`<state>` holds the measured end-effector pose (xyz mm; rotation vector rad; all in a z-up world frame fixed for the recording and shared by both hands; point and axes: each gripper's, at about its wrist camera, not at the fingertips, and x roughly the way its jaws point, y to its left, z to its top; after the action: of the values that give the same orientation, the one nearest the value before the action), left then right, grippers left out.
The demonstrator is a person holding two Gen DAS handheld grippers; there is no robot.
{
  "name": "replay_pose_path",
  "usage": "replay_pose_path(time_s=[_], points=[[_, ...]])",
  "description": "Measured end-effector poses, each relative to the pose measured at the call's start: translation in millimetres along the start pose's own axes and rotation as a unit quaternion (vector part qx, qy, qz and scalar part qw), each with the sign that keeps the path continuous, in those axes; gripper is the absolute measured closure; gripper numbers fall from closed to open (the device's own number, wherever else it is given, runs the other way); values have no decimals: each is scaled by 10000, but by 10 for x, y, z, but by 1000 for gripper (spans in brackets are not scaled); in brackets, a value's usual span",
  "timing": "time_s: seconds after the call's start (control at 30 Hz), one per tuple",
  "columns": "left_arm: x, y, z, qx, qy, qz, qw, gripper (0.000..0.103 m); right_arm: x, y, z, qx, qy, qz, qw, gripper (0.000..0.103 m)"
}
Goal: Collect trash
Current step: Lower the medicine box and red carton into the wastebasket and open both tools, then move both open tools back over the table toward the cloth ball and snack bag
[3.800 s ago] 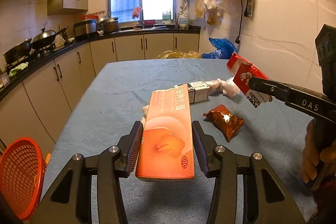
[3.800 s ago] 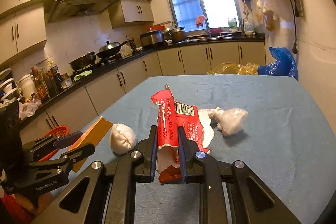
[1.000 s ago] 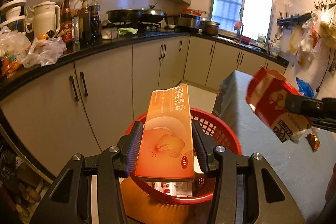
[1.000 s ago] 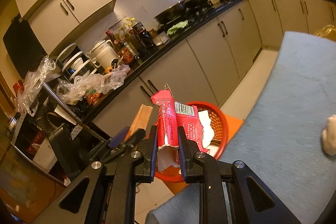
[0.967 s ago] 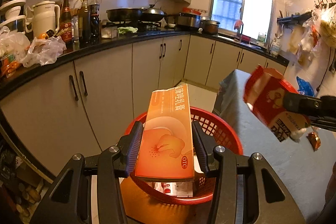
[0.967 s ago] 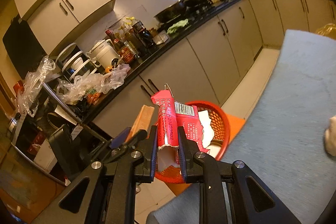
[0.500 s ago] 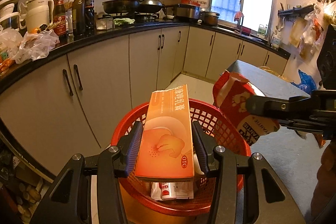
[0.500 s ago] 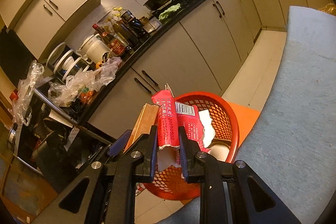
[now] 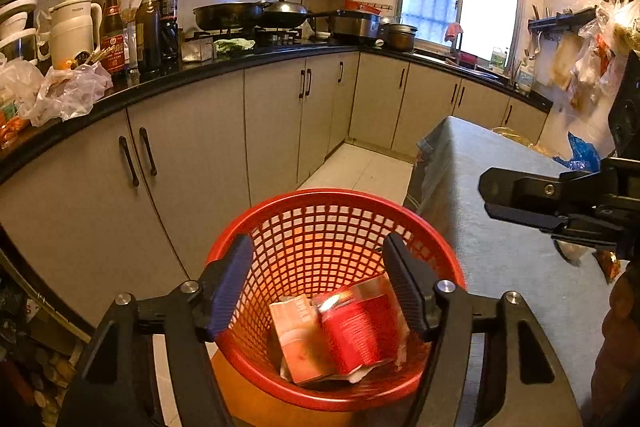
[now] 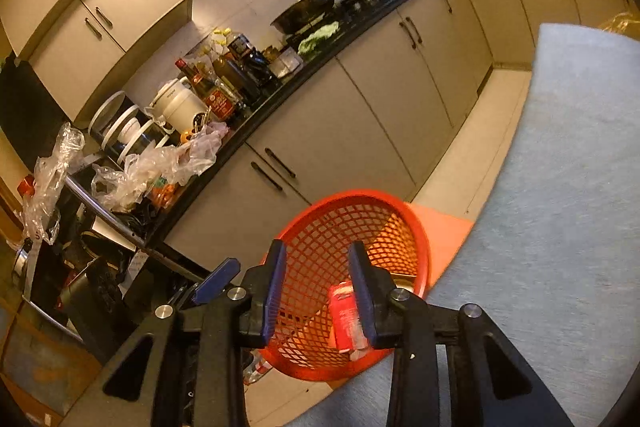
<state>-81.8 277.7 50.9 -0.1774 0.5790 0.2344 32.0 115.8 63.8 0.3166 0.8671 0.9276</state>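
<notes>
Trash from this round now lies in the red basket [image 9: 280, 227]: the orange box [image 9: 298, 339] and the red packet [image 9: 360, 327] rest side by side at the bottom, leaning against the near wall. The left gripper [image 9: 318, 279] hangs over the basket mouth with its jaws opening and nothing between them; the right gripper [image 10: 316, 291] points down at the same basket, jaws also opening, and the packet seen past them looks free of the pads, though motion blur there makes that hard to settle. Judging from this, the drop is done and the risk lies in what follows. The basket stands on the floor just beside the cloth-covered table [image 9: 500, 247], and a gripper drawn back low could clip the rim and tip this light mesh container. More trash seems to remain at the far right of the table, partly hidden behind the right gripper, so it could be missed. Both grippers tilt moderately downward, side by side, the right one seen from the left wrist camera reaching in level over the table edge, with part of a hand [image 9: 616, 331] below it.
</notes>
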Motion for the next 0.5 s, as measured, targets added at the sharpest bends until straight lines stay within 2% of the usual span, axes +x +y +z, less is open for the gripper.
replay_pose_path(time_s=[0.23,0.4,0.47,0.5], points=[[-147,-278,17,226,-85,-171,9996,33,-377,-42,-74,-75,-256,-252,9993,68],[-245,-519,19,433,-114,-295,9986,33,-730,-217,-125,108,-483,-414,9979,66],[-278,-637,18,525,-119,-353,9979,32,-876,-300,-141,175,-580,-463,9971,62],[-293,-695,18,567,-121,-376,9976,32,-962,-346,-152,218,-638,-468,9966,56]])
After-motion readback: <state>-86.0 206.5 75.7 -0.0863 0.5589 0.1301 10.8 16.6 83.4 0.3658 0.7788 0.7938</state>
